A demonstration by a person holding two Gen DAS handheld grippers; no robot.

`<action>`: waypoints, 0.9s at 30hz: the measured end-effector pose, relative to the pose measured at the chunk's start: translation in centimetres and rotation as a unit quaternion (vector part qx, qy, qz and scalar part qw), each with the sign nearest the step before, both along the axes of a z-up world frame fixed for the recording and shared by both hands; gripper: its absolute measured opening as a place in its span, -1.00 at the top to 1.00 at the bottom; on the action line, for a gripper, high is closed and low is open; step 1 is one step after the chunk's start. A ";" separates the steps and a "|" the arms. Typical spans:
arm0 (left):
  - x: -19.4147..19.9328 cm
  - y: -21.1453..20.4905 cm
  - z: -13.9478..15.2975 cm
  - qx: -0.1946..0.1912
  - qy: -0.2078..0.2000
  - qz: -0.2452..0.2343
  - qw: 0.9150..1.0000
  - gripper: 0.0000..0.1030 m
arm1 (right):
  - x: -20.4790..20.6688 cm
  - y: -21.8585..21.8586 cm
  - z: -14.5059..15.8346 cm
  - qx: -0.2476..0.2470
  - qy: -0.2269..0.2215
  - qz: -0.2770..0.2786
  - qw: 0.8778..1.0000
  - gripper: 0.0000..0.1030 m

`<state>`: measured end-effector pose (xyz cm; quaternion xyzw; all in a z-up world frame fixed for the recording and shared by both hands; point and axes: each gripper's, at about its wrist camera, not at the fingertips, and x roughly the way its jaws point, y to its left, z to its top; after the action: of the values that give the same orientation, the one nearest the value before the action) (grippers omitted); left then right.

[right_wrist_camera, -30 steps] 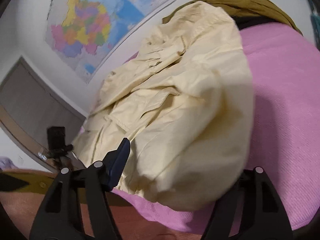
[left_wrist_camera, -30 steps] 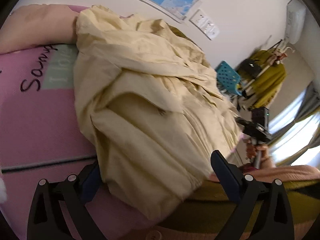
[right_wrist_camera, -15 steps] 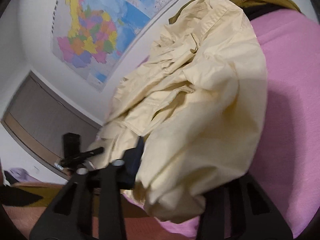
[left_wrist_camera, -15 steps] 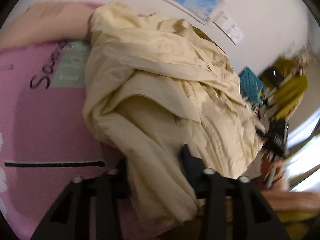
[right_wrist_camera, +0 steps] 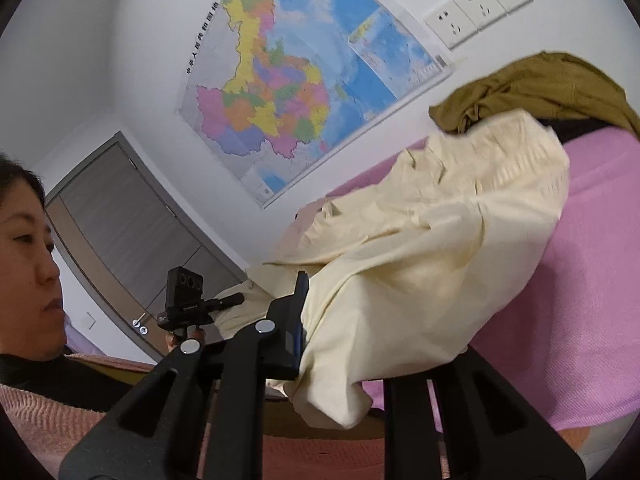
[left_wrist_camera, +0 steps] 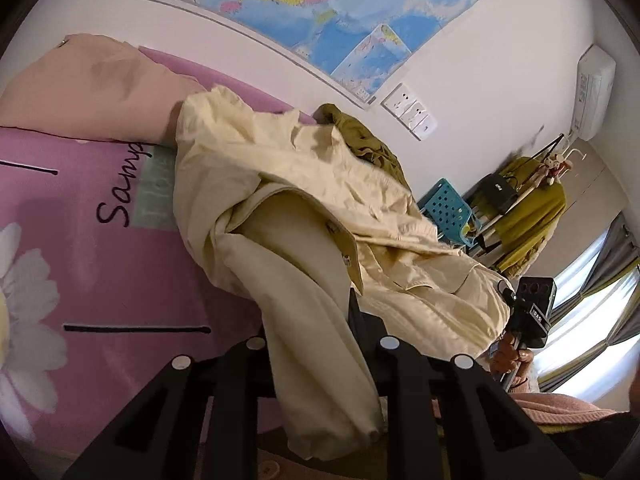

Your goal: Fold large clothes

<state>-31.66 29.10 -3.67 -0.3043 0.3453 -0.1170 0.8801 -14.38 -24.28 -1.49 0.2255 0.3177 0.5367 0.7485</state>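
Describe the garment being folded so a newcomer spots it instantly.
Find the pink bedspread below the wall map. Sprawled across it lies the cream jacket, its near edge pinched in both tongs. Unlike the olive garment bunched behind it by the wall, it is pale, larger and the only one gripped.

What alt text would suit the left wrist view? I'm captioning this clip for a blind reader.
The left gripper, black and two-fingered, is shut on a fold of a crumpled cream cotton shirt, its jaws having just been closing on the cloth. The shirt lies on a pink bedspread with black lettering, an olive-green garment behind it, below a colourful wall map.
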 end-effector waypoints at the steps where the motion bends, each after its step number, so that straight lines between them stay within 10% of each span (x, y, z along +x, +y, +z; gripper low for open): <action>1: 0.0 0.0 0.2 0.002 -0.001 0.001 1.000 0.63 | 0.0 0.1 0.4 -0.001 -0.004 -0.002 1.000 0.70; 27: 12.3 3.3 8.5 0.063 0.003 -0.004 0.998 0.62 | 12.8 4.6 7.2 -0.011 -0.010 -0.064 0.998 0.68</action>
<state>-19.40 32.42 4.80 -0.2474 0.3560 -0.0978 0.8958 -1.60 -19.73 5.68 0.2315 0.3010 0.4868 0.7867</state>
